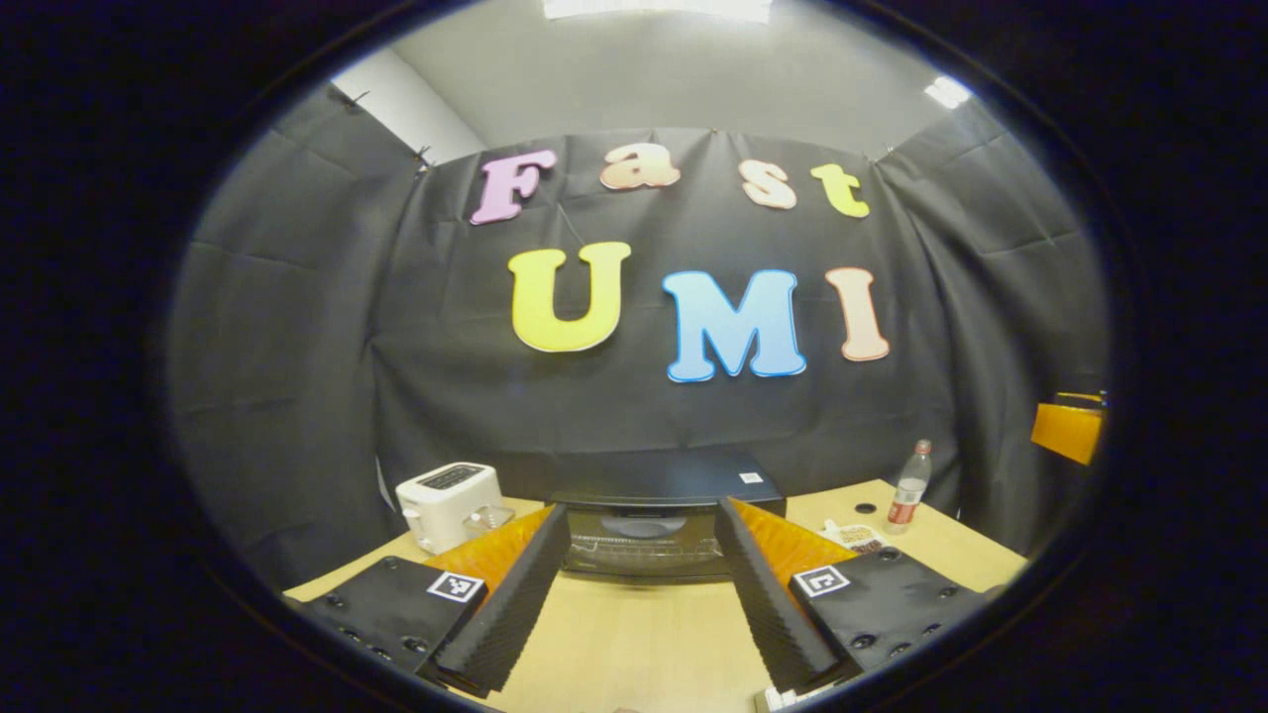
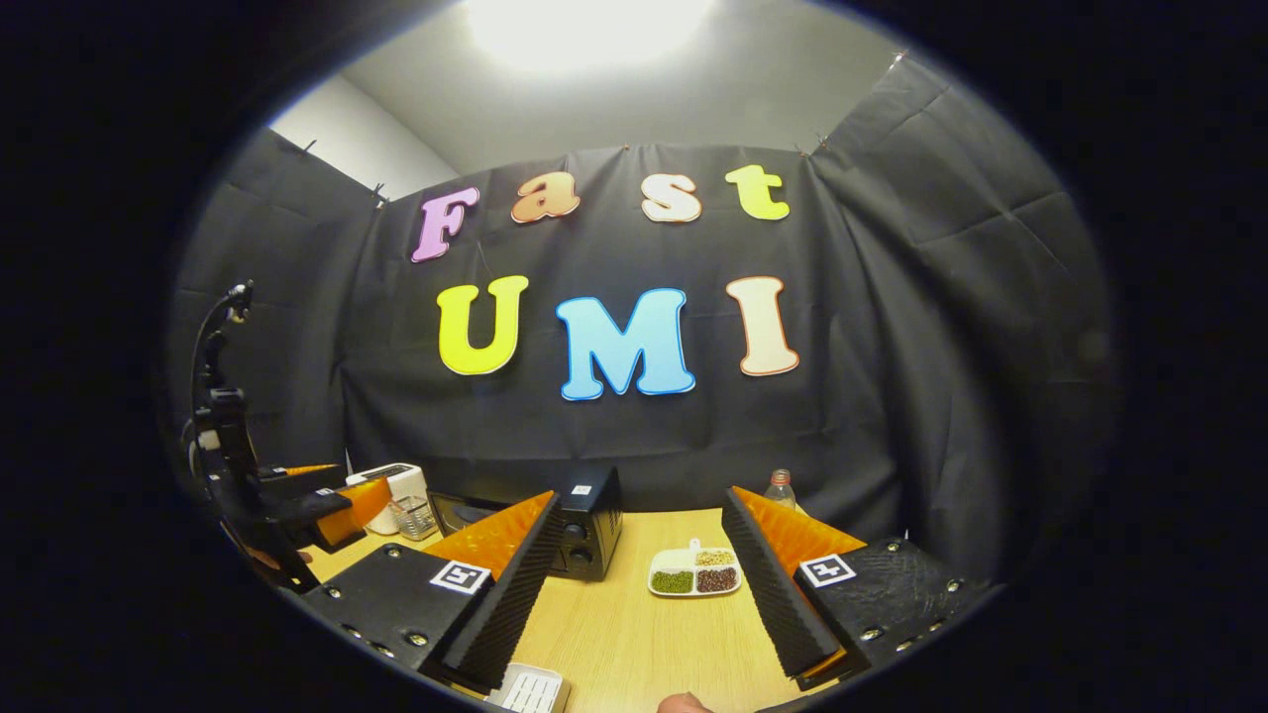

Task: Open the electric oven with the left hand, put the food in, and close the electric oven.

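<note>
A: Where is the electric oven (image 1: 649,515) found?
B: Shut, framed between the wide-spread left gripper (image 1: 639,584). A stiff hinged door is judged; its top edge should be taken.

A pale table (image 1: 634,634) with a smooth, matt wood-grain finish spreads between the ribbed, foam-like fingers (image 1: 515,604). Straight ahead of them, the electric oven (image 1: 649,515) shows a matt black casing and glossy glass door. Left of the fingers stands a glossy white plastic toaster (image 1: 448,503); to their right, a clear plastic bottle (image 1: 909,487). Creased matt cloth hangs behind.
</note>
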Motion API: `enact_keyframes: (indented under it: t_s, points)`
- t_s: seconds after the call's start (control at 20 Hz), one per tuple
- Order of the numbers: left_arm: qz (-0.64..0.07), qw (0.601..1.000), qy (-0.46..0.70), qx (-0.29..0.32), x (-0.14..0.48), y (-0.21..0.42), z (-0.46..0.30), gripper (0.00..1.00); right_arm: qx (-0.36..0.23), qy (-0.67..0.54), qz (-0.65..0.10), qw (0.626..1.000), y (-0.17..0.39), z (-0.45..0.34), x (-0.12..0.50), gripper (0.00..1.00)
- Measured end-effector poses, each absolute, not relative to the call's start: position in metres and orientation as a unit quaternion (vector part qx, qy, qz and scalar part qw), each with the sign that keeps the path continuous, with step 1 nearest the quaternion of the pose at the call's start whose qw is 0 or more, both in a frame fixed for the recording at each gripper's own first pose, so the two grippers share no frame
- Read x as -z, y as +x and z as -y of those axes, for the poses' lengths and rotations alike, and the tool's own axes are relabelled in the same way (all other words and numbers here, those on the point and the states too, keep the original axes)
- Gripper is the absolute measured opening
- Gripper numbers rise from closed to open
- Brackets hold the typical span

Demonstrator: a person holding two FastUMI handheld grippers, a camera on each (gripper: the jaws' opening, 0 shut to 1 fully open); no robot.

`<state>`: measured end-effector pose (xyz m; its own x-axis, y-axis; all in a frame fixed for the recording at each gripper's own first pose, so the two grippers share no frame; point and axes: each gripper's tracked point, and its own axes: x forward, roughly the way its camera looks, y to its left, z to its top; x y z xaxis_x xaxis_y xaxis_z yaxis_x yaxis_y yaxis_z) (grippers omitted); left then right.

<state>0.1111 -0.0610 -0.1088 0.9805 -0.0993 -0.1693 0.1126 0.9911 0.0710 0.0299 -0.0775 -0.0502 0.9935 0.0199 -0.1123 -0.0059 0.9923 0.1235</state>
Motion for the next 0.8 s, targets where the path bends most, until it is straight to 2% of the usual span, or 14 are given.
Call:
enact_keyframes:
  t_s: [0.35, 0.4, 0.6, 0.65, 0.8]
  points:
    - [-0.060, 0.997, 0.037, 0.033, 0.066, 0.065, 0.013, 1.00, 0.002, 0.047, -0.039, 0.998, 0.004, 0.071, 0.034, 0.98]
    - [-0.059, 0.997, 0.038, 0.032, 0.064, 0.060, 0.007, 0.94, 0.006, 0.048, -0.039, 0.998, 0.000, 0.069, 0.033, 0.98]
    - [-0.048, 0.997, 0.051, 0.034, 0.054, 0.043, -0.009, 0.94, 0.019, 0.050, -0.034, 0.998, -0.013, 0.062, 0.028, 0.98]
    - [-0.048, 0.997, 0.051, 0.037, 0.054, 0.039, -0.010, 1.00, 0.023, 0.050, -0.033, 0.998, -0.015, 0.061, 0.027, 0.98]
    - [-0.042, 0.997, 0.046, 0.045, 0.047, 0.035, -0.013, 1.00, 0.030, 0.052, -0.032, 0.998, -0.019, 0.059, 0.024, 0.98]
